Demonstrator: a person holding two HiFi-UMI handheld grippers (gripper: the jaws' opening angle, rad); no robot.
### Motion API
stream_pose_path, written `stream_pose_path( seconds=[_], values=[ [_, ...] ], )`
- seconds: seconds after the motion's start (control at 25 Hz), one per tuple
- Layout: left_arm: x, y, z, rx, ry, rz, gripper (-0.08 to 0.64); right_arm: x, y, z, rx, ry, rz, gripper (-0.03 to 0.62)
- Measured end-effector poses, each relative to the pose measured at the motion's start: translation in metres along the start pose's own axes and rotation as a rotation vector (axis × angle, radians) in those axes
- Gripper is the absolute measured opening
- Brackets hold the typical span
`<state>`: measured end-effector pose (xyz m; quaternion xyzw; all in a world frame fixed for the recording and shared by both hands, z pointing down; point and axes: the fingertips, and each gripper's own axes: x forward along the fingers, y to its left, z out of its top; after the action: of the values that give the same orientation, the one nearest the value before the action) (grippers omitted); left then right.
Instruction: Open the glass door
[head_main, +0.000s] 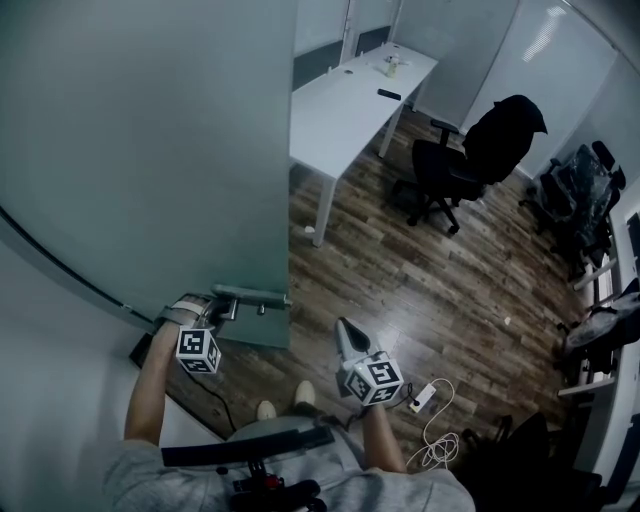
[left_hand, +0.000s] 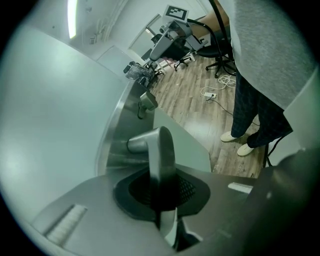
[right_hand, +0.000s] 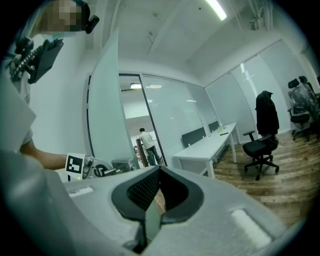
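The frosted glass door (head_main: 150, 150) fills the left of the head view, swung inward over the wood floor. Its metal lever handle (head_main: 252, 296) sits on a steel lock plate at the door's lower edge. My left gripper (head_main: 218, 308) is shut on that handle. In the left gripper view the handle (left_hand: 159, 150) runs straight between the two pads, with the left gripper (left_hand: 162, 202) clamped around it. My right gripper (head_main: 347, 335) hangs free to the right of the door, shut with nothing in it. The right gripper view shows the door (right_hand: 105, 110) edge-on, and the right gripper (right_hand: 152, 207) empty.
A white desk (head_main: 350, 100) stands beyond the door, with a black office chair (head_main: 470, 160) beside it. A power strip and white cable (head_main: 425, 398) lie on the floor by my feet. More chairs (head_main: 585, 200) line the right wall. A person (right_hand: 146, 145) stands far off behind glass partitions.
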<state>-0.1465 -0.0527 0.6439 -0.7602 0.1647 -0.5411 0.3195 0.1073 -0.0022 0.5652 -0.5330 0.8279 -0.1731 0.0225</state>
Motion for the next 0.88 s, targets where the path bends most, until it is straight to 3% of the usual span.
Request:
stream_pose_path(
  seconds=[0.2,0.4,0.64,0.88],
  values=[
    [-0.001,-0.004,0.002,-0.011,0.005,-0.026,0.047,0.0,-0.001,-0.006,0.004,0.012,0.009,0.002],
    [-0.002,-0.017,0.001,0.001,0.03,-0.101,0.127,0.004,-0.001,-0.008,0.01,0.021,0.023,0.002],
    [-0.002,-0.02,-0.001,0.01,0.035,-0.117,0.145,0.011,-0.001,-0.007,0.006,0.024,0.033,0.002],
    [-0.011,-0.015,0.0,-0.046,0.046,-0.137,0.155,0.013,-0.001,-0.009,0.008,0.027,0.034,0.002]
  ],
)
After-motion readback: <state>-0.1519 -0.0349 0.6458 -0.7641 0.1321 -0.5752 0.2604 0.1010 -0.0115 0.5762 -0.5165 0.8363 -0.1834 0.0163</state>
